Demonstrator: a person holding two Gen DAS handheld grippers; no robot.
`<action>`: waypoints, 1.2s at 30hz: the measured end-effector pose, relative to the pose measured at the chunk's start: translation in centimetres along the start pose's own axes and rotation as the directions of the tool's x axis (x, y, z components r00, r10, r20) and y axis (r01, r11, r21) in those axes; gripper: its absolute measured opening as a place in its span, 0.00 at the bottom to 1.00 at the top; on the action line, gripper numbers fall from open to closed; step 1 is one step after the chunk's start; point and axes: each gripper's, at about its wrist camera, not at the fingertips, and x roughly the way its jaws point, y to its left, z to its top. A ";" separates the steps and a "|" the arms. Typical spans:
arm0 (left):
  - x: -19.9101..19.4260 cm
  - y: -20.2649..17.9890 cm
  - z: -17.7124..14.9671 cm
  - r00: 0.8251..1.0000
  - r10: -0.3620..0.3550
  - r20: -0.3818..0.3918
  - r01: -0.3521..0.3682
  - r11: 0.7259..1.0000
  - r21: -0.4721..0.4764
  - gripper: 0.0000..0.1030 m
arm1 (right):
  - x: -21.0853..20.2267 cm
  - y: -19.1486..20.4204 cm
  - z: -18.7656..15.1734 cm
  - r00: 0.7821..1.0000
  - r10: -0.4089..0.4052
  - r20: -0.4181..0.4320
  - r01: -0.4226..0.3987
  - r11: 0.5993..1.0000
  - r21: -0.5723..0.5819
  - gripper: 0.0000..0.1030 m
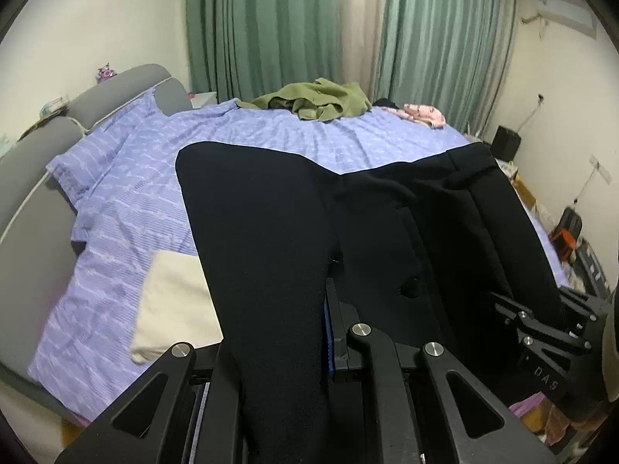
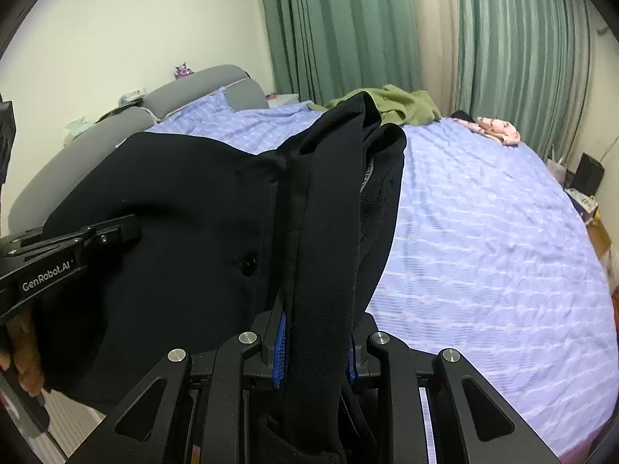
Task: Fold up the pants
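Black pants (image 1: 271, 239) hang in the air above the bed, stretched between both grippers. My left gripper (image 1: 305, 332) is shut on one part of the fabric, which drapes over its fingers. My right gripper (image 2: 317, 348) is shut on the waistband (image 2: 332, 201), with blue pads (image 2: 281, 348) pressing the cloth. The right gripper also shows in the left wrist view (image 1: 541, 321) at the far right, holding the waistband end. The left gripper shows in the right wrist view (image 2: 73, 247) at the left, against the pants. A black button (image 2: 246, 262) faces the camera.
The bed (image 2: 483, 232) has a lilac striped sheet. A green garment (image 1: 317, 102) and a pink one (image 1: 423, 114) lie at its far edge by green curtains (image 1: 263, 27). A cream cloth (image 1: 174, 305) lies near the left. A grey headboard (image 1: 35, 178) is at the left, clutter on the floor at the right.
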 end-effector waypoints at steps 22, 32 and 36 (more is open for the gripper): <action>15.1 26.2 -2.3 0.978 -0.098 -0.187 0.082 0.992 -0.091 0.14 | 18.9 15.0 1.4 0.962 0.148 -0.229 -0.129 0.987 0.094 0.23; 26.1 28.8 -2.8 0.956 -0.068 -0.285 0.069 0.998 -0.008 0.16 | 29.0 16.7 1.0 0.943 0.082 -0.321 -0.078 0.997 0.026 0.23; 29.3 29.9 -4.4 0.941 -0.050 -0.335 0.041 0.999 -0.036 0.19 | 31.5 16.8 -0.8 0.927 0.044 -0.373 -0.050 0.999 -0.008 0.23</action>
